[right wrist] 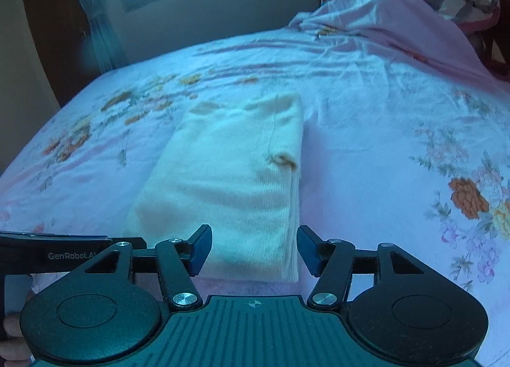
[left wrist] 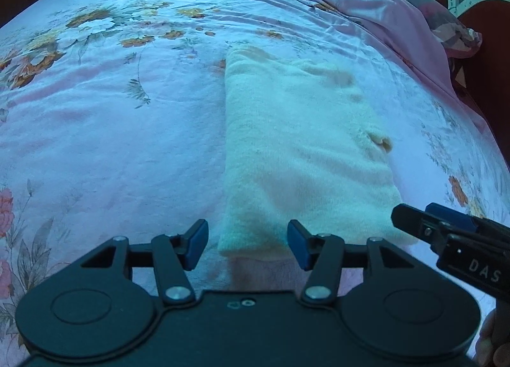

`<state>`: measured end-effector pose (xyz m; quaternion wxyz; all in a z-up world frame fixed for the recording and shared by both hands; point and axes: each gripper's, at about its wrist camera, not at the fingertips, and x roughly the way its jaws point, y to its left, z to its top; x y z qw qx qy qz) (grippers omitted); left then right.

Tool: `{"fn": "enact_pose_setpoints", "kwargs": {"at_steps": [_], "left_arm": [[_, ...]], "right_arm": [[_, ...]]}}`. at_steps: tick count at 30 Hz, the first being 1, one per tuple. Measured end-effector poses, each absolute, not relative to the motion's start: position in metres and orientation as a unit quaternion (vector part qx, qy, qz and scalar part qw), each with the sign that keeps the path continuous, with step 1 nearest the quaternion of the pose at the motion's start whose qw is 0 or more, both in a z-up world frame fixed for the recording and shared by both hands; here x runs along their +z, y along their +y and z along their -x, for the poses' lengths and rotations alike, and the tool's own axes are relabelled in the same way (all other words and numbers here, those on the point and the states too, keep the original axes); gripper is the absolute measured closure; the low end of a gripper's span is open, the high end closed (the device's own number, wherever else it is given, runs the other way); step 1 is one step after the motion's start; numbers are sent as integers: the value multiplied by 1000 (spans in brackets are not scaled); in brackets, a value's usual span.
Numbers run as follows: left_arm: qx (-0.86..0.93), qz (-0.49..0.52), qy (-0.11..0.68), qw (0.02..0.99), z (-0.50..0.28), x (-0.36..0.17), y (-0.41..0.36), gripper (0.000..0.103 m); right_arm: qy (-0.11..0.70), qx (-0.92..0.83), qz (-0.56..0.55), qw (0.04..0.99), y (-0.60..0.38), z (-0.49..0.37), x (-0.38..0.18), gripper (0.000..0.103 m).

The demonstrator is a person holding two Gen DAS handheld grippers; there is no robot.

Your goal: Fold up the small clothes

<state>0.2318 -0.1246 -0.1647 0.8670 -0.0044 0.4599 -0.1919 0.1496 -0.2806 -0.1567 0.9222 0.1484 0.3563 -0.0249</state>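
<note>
The cream knitted garment point(right wrist: 229, 182), already folded into a long narrow rectangle, lies flat in the middle of the bed with the pink flowered sheet point(left wrist: 111, 131). The left gripper point(left wrist: 248, 244) and the right gripper point(right wrist: 254, 249) hang at its near short edge with jaws apart and empty, probably to lift this edge for one more fold. Only the bunched pink blanket point(right wrist: 398, 16) and striped pillow point(left wrist: 446, 13) lie at the far end, well apart, so nothing blocks the way.
</note>
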Motion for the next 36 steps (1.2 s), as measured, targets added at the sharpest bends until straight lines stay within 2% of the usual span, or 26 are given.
{"fn": "enact_pose_setpoints", "kwargs": {"at_steps": [5,8,10,20,23,24,25,27,30,36], "left_arm": [[-193,1,452,871,-240,-160,-131,51],[-194,-11,458,867,-246,-168,-138,51],[-193,-12,468,862,-250,-177,-140,51],[-203,8,461,864,-269,-169,-139,49],[-204,12,462,863,-277,-169,-139,45],[-204,15,461,863,-280,-169,-138,43],[-204,17,461,863,-283,-170,-137,40],[-203,21,459,865,-287,-169,-136,39],[-205,22,460,864,-295,-171,-135,36],[-228,58,480,845,-311,-181,-133,40]], "right_arm": [[344,-20,-131,930,-275,-153,-154,46],[370,-19,-115,922,-274,-165,-169,46],[398,-15,-127,909,-280,-172,-184,46],[381,-14,-178,907,-310,-189,-177,46],[383,-18,-191,903,-317,-196,-178,45],[386,-18,-197,901,-320,-199,-179,44],[388,-18,-204,899,-322,-201,-181,35],[386,-25,-211,898,-327,-205,-182,27],[392,-14,-217,894,-331,-214,-184,27],[403,-5,-265,876,-345,-234,-199,27]]}}
